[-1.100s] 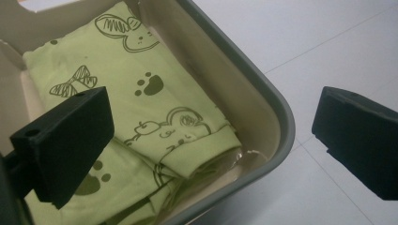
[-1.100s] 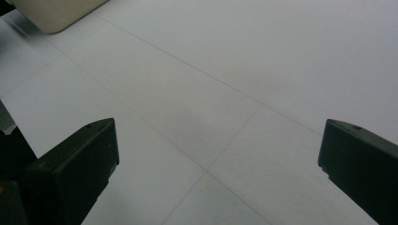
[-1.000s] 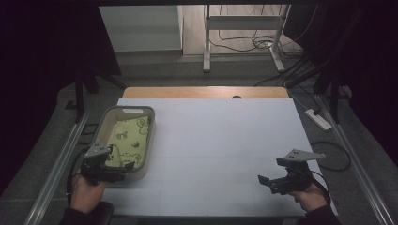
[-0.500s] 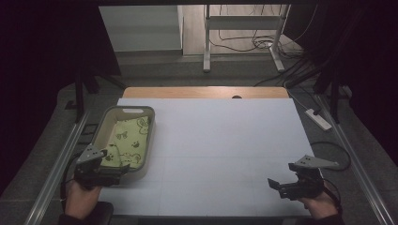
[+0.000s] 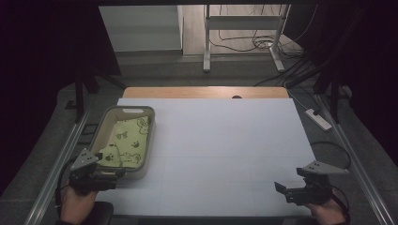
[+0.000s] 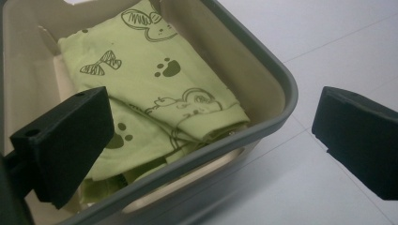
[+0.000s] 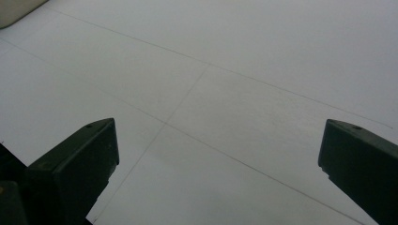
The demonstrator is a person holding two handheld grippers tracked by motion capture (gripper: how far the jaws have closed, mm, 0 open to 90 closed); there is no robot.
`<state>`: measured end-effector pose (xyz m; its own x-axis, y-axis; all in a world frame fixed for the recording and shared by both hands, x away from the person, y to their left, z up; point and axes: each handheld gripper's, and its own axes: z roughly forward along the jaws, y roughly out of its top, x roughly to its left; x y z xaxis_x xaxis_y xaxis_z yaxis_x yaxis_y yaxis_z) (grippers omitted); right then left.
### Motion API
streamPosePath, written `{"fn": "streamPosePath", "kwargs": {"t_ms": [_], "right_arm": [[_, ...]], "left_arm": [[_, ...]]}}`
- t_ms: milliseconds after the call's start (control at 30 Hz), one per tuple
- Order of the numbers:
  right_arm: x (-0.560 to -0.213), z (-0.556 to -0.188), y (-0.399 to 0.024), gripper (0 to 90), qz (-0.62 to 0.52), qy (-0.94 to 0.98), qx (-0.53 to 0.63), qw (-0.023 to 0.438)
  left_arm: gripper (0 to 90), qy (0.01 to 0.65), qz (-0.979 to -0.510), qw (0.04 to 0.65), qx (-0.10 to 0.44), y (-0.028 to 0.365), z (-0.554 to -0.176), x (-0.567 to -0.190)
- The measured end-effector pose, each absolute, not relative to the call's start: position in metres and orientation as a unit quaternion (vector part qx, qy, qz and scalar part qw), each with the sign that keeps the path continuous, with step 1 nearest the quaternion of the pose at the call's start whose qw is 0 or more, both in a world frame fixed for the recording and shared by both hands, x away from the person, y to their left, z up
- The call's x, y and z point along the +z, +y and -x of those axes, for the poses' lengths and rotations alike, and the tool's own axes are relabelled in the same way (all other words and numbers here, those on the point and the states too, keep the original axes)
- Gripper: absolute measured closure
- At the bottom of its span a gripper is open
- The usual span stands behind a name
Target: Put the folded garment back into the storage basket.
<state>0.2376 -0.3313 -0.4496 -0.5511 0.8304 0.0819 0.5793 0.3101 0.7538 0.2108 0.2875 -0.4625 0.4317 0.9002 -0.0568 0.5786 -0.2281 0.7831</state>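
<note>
Green cloth [image 6: 155,89], printed with paw marks and cartoon animals, lies folded inside the beige bin [image 5: 103,126] at the near-left of the white table [image 5: 225,136]. Left gripper [image 5: 110,173] sits at the bin's near rim, jaws spread wide and holding nothing; in the left gripper view one jaw hangs over the cloth inside the bin and the other stands outside past the near wall [image 6: 263,126], so they straddle the rim. Likely step: reach in and take the cloth. To do it well, bring both jaws inside the wall first, else the close will pinch rim rather than fabric. Aim for the thick folded edge near the cuff, where the layers are stacked, come down steeply, and close on all layers so the fold lifts as one. Right gripper [image 5: 286,190] rests at the near-right, well apart from the bin, jaws also wide and empty over bare table.
</note>
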Motion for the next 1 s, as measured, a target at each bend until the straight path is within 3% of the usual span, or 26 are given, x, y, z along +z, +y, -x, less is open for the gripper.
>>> {"fn": "streamPosePath", "kwargs": {"t_ms": [1000], "right_arm": [[-0.447, -0.226, -0.345, 0.0, -0.474, 0.785, 0.358, 0.177]], "left_arm": [[0.0, 0.514, -0.755, 0.345, 0.218, 0.294, -0.202, -0.473]]}}
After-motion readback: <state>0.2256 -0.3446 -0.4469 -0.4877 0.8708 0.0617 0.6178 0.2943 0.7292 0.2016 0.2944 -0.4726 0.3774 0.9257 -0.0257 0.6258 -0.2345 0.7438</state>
